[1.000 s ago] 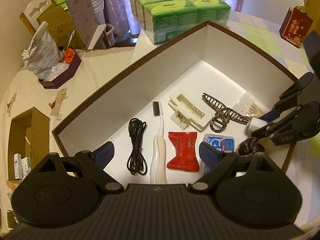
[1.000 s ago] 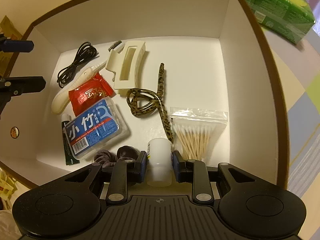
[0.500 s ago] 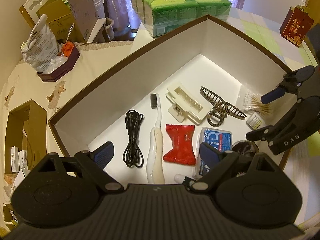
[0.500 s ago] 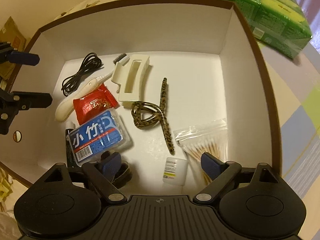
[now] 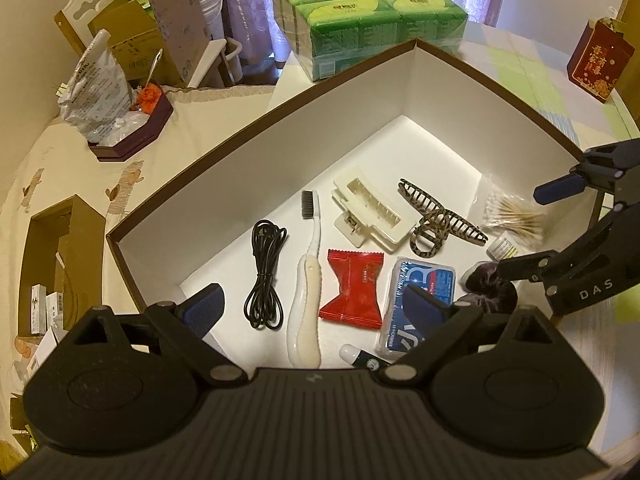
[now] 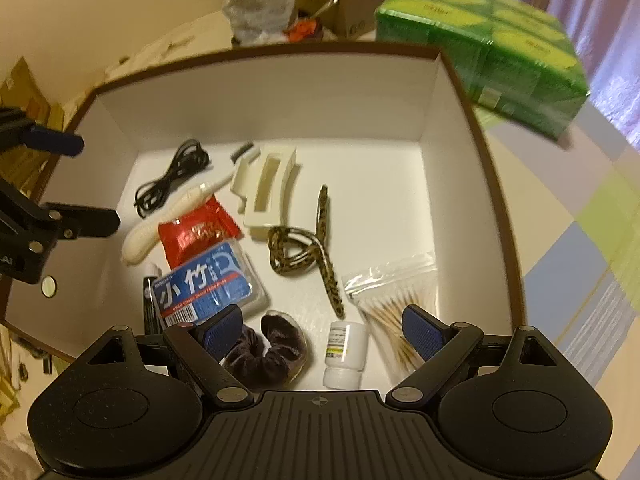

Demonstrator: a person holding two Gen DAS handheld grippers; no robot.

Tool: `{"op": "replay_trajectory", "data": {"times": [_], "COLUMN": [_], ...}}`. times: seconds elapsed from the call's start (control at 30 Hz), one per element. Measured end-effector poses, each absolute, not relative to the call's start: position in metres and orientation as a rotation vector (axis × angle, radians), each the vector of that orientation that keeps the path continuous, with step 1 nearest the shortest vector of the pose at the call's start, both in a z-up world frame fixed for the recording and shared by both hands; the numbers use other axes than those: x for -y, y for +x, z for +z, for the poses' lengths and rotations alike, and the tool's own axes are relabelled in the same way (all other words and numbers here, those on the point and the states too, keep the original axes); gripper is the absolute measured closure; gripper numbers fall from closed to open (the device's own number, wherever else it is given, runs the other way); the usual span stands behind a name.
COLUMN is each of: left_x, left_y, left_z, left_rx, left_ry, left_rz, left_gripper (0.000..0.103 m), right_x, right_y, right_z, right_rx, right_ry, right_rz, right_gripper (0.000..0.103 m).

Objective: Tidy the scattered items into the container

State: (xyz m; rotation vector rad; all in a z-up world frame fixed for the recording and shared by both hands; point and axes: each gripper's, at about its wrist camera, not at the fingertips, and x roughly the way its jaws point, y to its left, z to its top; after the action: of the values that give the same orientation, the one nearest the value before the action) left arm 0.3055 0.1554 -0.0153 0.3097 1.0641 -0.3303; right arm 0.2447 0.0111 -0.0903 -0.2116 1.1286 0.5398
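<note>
**Box loaded, both tools spread wide above it**

Cluttered bench (image 5: 224, 104) all round: a green tissue pack (image 5: 368, 12) sits just behind the far corner of the box (image 5: 256, 148), a dark tray (image 5: 132, 136) with bags lies off to the left, and a red gift bag (image 5: 600, 64) stands well apart on the right. Everything you can see of the task's things lies on the white floor of the box: black cable (image 5: 266, 276), toothbrush (image 5: 308, 280), red sachet (image 5: 354, 288), blue floss case (image 6: 206, 282), cream hair claw (image 5: 370, 210), leopard hair claw (image 5: 438, 220), cotton swabs (image 6: 394, 304), purple scrunchie (image 6: 266, 350), white bottle (image 6: 345, 354) and a dark tube (image 5: 360, 358).

Your left tool (image 5: 316, 304) hangs over the near wall, its jaws apart and holding nothing. Your right tool (image 6: 322, 330) is likewise spread and empty, hovering just above the bottle and scrunchie.

Watch these:
- The bottle lies on its side between swabs and scrunchie; it looks likely to roll if a finger brushes it.
- A low finger could snag the scrunchie or the swab bag and drag either along.
- The right view is blurred, so judge clearances from the left view.

For room, the far half of the box floor is bare, but the walls stand tall; go straight up before swinging sideways. The two tools are near each other over the box's near corner, so part them first.
</note>
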Motion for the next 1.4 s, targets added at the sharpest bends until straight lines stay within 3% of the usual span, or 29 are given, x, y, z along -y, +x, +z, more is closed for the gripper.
{"op": "replay_trajectory", "data": {"times": [0.6,1.4], "left_x": [-0.126,-0.094], "left_y": [0.257,0.130], "left_z": [0.017,0.035], "left_rx": [-0.970,-0.892], "left_ry": [0.266,0.105], "left_rz": [-0.256,-0.164], "left_gripper": [0.009,0.002], "right_x": [0.030,0.093], "right_y": [0.189,0.086], "right_z": [-0.045,-0.029], "right_rx": [-0.906,-0.818], "right_ry": [-0.095,-0.054], "right_rz": [0.523,0.472], "right_gripper": [0.011,0.011]}}
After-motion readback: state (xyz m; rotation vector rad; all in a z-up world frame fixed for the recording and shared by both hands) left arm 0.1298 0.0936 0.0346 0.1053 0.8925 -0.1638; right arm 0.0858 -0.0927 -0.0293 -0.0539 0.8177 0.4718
